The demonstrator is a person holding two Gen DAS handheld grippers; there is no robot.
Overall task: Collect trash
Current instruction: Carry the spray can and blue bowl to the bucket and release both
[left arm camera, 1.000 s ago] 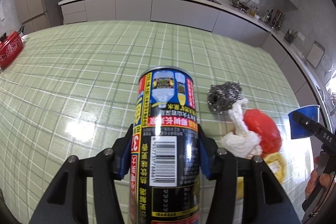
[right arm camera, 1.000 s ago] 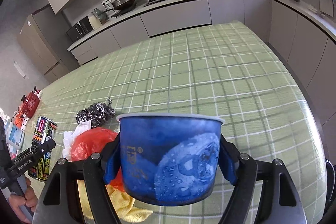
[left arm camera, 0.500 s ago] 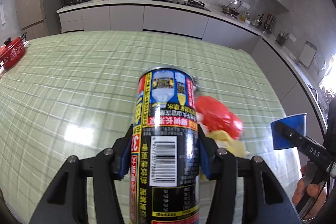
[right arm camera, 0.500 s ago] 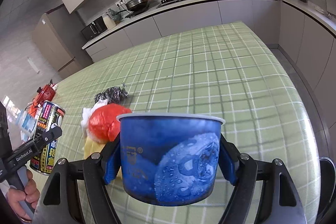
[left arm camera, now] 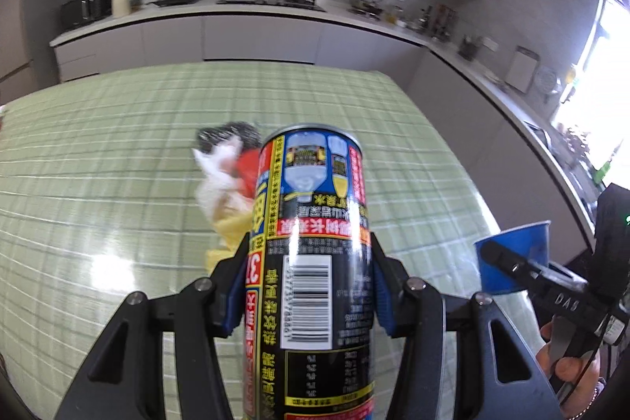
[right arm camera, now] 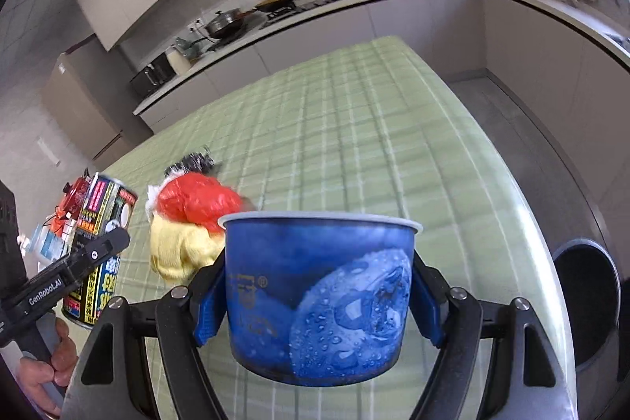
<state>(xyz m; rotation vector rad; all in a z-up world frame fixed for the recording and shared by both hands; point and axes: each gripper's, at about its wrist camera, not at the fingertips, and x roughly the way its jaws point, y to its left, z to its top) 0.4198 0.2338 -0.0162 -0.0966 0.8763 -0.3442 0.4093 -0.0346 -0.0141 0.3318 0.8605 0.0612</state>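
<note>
Left wrist view is showing the left gripper (left arm camera: pixel 311 290) pinching a rigid, slick black printed can (left arm camera: pixel 311 262) mid-body above the table, while the right gripper (right arm camera: pixel 315 298) is clamping a light, crushable blue paper cup (right arm camera: pixel 319 294).

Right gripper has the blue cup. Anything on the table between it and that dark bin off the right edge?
Nothing visible does. The blue cup sits clamped in the right gripper; the checked tablecloth towards the dark bin is bare. The trash pile lies on the opposite side.
</note>
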